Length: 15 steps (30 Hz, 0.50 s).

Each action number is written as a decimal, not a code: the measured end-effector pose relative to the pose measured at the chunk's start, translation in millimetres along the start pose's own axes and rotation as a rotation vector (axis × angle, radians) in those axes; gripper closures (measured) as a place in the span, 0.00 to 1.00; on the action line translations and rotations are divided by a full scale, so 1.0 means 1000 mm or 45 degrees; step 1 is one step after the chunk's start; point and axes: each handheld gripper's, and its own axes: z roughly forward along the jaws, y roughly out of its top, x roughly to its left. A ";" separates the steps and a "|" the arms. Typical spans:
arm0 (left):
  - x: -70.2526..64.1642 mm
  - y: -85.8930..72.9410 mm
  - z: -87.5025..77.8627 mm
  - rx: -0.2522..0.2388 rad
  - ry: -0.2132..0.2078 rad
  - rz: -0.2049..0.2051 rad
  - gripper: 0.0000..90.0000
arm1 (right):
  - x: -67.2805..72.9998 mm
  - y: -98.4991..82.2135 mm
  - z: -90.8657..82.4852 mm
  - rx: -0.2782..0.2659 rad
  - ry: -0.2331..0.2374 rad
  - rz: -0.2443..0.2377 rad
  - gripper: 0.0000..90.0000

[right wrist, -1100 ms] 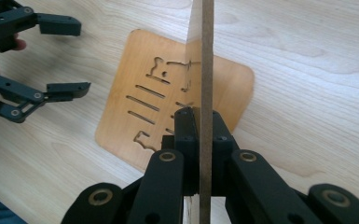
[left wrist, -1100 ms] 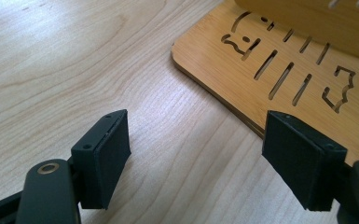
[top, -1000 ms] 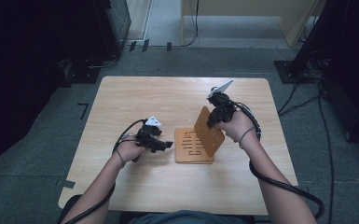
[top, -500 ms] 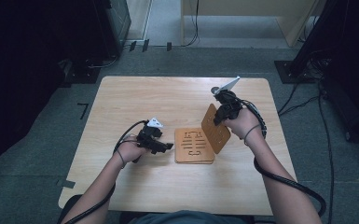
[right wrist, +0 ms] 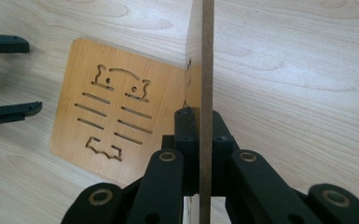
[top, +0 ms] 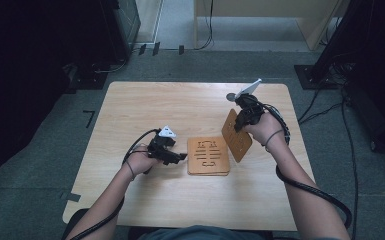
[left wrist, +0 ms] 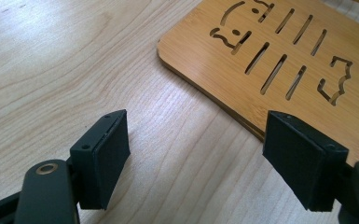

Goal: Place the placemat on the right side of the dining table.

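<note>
A pale wooden counter point(top: 145, 107) stands on grey floor among dark equipment. The right gripper point(right wrist: 200, 135) is clamped on a thin brown wooden board point(top: 236, 135), lifted and tilted on edge just right of a flat square bamboo board with slot cutouts point(top: 208, 155). The right gripper view shows the held board edge-on, its face hidden. The left gripper point(left wrist: 205, 163), jaws parted and holding nothing, rests beside the flat board's left edge; its view cuts off that board's far corner.
</note>
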 end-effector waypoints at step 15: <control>-0.002 -0.001 0.003 0.009 -0.007 -0.001 0.24 | -0.021 0.007 -0.011 -0.019 -0.015 0.063 0.97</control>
